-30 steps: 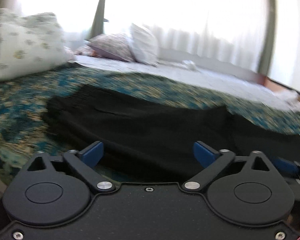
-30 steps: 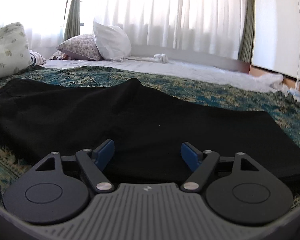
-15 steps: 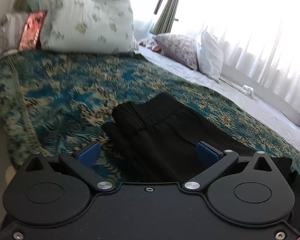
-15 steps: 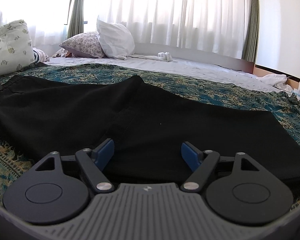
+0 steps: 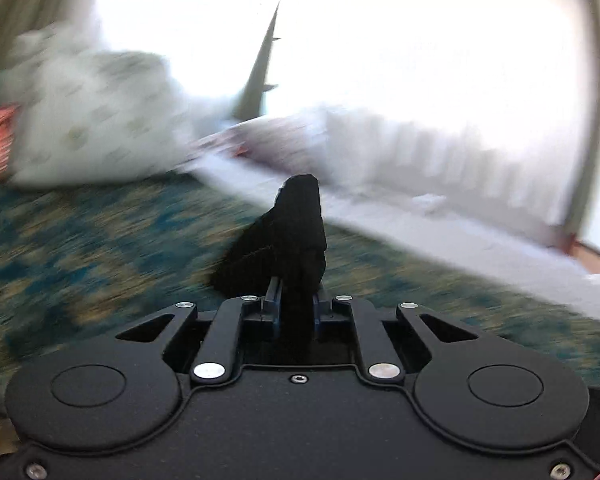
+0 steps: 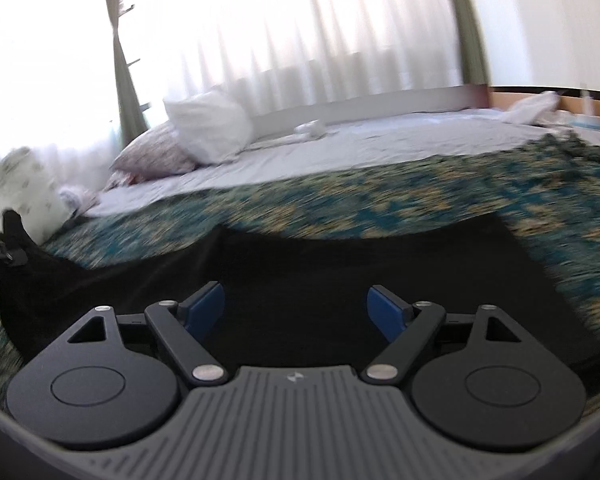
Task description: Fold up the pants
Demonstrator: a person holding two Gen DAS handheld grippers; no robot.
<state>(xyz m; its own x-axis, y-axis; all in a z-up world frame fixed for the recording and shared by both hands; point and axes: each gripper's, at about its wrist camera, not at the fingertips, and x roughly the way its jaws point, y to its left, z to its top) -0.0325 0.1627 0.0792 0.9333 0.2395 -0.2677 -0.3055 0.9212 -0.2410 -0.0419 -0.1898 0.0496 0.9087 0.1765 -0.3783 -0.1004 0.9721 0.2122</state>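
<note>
A home bedroom: patterned bedspread (image 6: 380, 200), pillows (image 6: 208, 128) and sheer window curtains (image 6: 300, 32)

Strong daylight from the window behind sheer curtains (image 6: 300, 40), blown out to white in both views. Left view heavily motion-blurred: bedspread (image 5: 80, 240) and pillow (image 5: 92, 136) smeared into streaks, only the gripper body and the pinched black pants (image 5: 296, 236) sharp. Right view sharper, mild smear on the bedspread (image 6: 420, 200); pants (image 6: 340, 272) read as flat black, no fold detail. Fisheye bends the lines, dark vignette at corners
</note>
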